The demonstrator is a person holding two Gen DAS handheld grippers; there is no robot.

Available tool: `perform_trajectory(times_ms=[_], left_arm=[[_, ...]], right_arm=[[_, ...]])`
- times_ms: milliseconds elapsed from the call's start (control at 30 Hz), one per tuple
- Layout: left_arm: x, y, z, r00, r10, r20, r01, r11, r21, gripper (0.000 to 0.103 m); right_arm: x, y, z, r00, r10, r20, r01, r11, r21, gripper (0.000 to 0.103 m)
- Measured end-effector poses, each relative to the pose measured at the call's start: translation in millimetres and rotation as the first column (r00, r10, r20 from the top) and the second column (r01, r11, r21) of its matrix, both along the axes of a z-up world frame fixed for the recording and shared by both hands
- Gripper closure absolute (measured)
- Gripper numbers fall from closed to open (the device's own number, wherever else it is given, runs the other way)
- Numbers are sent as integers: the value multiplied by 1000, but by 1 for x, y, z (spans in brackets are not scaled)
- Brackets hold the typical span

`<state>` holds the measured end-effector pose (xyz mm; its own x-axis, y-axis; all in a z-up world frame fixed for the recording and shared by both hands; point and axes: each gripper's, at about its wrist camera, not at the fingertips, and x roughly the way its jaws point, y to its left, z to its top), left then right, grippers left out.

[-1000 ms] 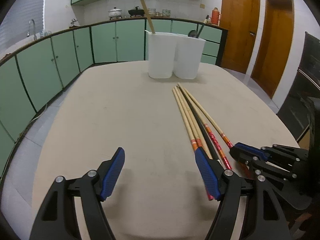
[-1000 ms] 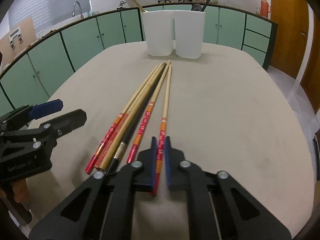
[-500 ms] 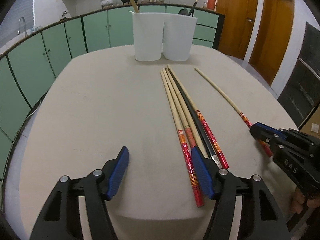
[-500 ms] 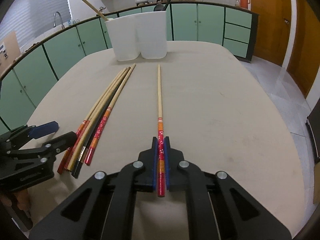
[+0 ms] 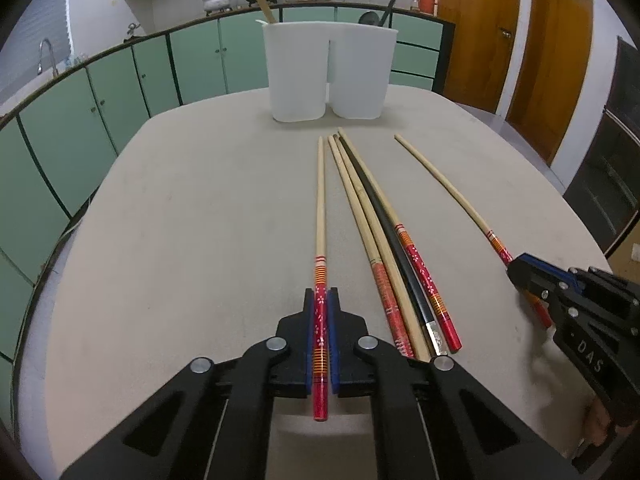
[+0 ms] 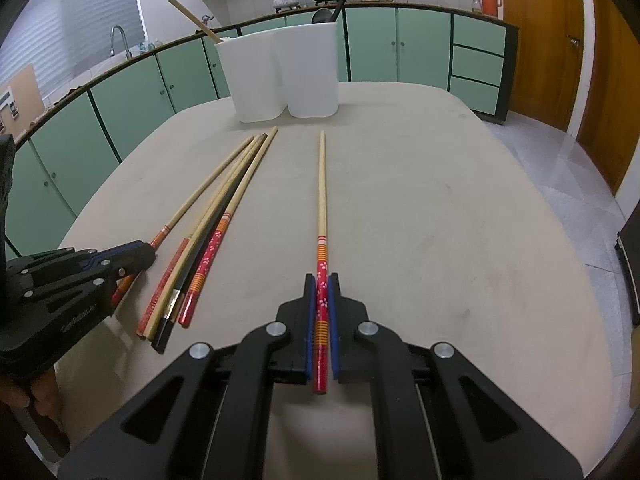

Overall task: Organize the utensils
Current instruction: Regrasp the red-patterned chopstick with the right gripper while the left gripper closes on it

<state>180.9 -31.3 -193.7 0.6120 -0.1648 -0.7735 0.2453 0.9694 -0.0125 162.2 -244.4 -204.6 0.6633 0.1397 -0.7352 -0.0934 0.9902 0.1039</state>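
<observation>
Moved: left gripper (image 5: 320, 334) jaws, wide before, now clamping a red-handled bamboo chopstick (image 5: 320, 216)
Right gripper (image 6: 320, 320): jaws gripping second red-handled chopstick (image 6: 321, 196)
Tabletop (image 6: 440, 220): beige

1. The left gripper (image 5: 321, 300) is held low and level, its blue fingers (image 5: 333, 320) pressed together around a thin shaft.
2. The right gripper (image 6: 321, 284) is held likewise, fingers (image 6: 309, 312) clamped.
</observation>
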Motion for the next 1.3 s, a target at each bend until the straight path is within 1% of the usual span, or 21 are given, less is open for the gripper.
perform_trajectory(times_ms=[100, 200, 300, 367, 400, 433, 467, 500, 633, 700, 767, 833, 900, 1000, 1100, 1300], left_arm=[[3, 3, 0, 1000, 22, -1, -22, 1000, 1, 97], [14, 7, 1, 999, 53, -13, -53, 999, -14, 97], [25, 7, 2, 998, 54, -23, -55, 998, -18, 97], [25, 7, 3, 999, 47, -27, -48, 999, -23, 95], [24, 7, 4, 999, 45, -24, -46, 999, -29, 86], [21, 9, 5, 999, 38, -21, -39, 999, -37, 78], [15, 11, 5, 999, 34, -11, -34, 999, -42, 63], [12, 12, 4, 1000, 31, -4, -31, 999, -43, 60], [-8, 23, 5, 999, 27, 33, -25, 999, -44, 60], [-17, 24, 6, 998, 36, 58, -34, 999, -35, 60], [-29, 25, 7, 995, 49, 89, -44, 998, -48, 60], [-37, 24, 7, 992, 67, 109, -61, 996, -57, 60], [-39, 25, 7, 990, 88, 113, -80, 994, -80, 60], [-35, 24, 6, 989, 103, 103, -95, 992, -81, 60], [-32, 23, 3, 990, 107, 94, -100, 992, -77, 60], [-29, 24, -1, 991, 110, 79, -104, 992, -77, 60]], right_arm=[[4, 1, 0, 1000, -5, -5, 5, 1000, -5, 98], [12, 3, 1, 1000, -15, -8, 15, 1000, -17, 98], [23, 3, 2, 1000, -4, -18, 4, 1000, -16, 97], [22, 0, 5, 1000, -16, -2, 16, 1000, -3, 86], [19, -1, 7, 1000, -19, 14, 19, 1000, -4, 69], [14, -3, 9, 999, -24, 40, 24, 1000, -12, 64], [11, -4, 10, 998, -22, 51, 23, 1000, -15, 64], [5, -6, 12, 998, -13, 64, 14, 1000, -13, 64], [-18, -12, 15, 993, -18, 114, 19, 1000, -7, 65], [-28, -13, 15, 991, -36, 125, 35, 999, 12, 66], [-35, -12, 13, 990, -44, 135, 40, 999, 32, 66], [-37, -8, 10, 989, -33, 144, 30, 999, 18, 70], [-35, -6, 9, 991, -20, 135, 18, 1000, 14, 73], [-34, -4, 3, 992, -20, 123, 20, 1000, 1, 77], [-33, -4, -4, 995, -27, 98, 27, 1000, 0, 83], [-31, 3, -6, 995, -18, 102, 21, 999, -24, 93]])
